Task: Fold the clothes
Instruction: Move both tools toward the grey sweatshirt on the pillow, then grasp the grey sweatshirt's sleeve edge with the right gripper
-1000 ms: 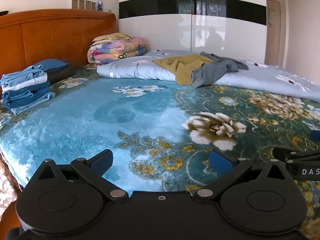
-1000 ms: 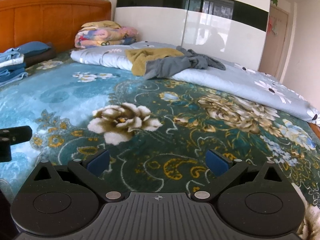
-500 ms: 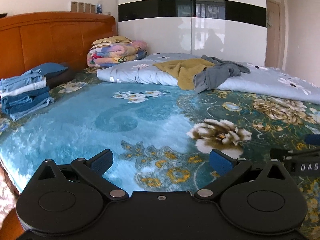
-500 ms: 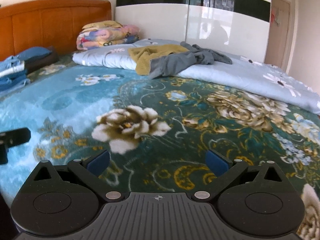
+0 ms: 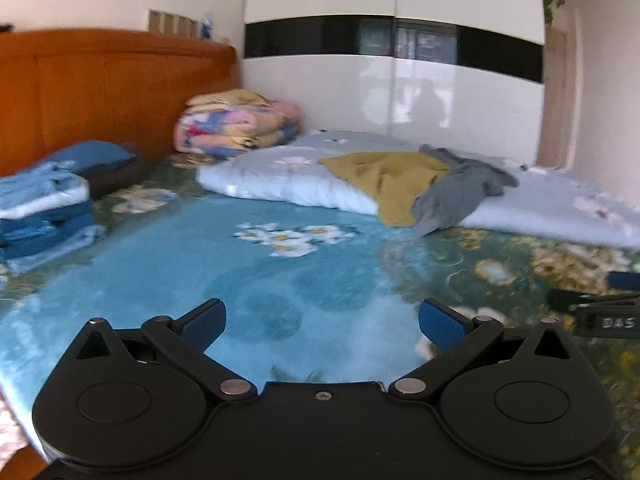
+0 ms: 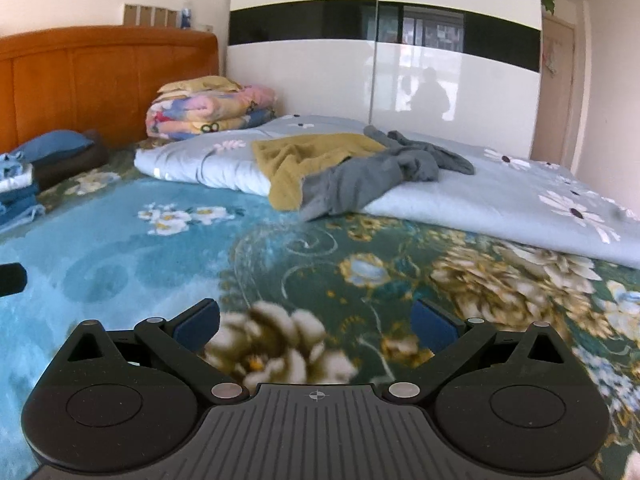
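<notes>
Two grippers, left gripper (image 5: 322,320) and right gripper (image 6: 316,318), are hovering wide and empty; aiming for the grey garment (image 6: 372,178) by its hem looks wise.

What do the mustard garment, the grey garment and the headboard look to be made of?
Mustard garment: likely a soft textured knit or terry, going by its nubbly matte surface. Grey garment: thin, limp jersey-like cloth, matte, bunching into soft folds. Headboard: wood or wood veneer, orange-brown with a smooth, slightly glossy panelled face.

mustard towel (image 6: 304,156), grey garment (image 6: 372,176), teal floral blanket (image 6: 160,256)
</notes>
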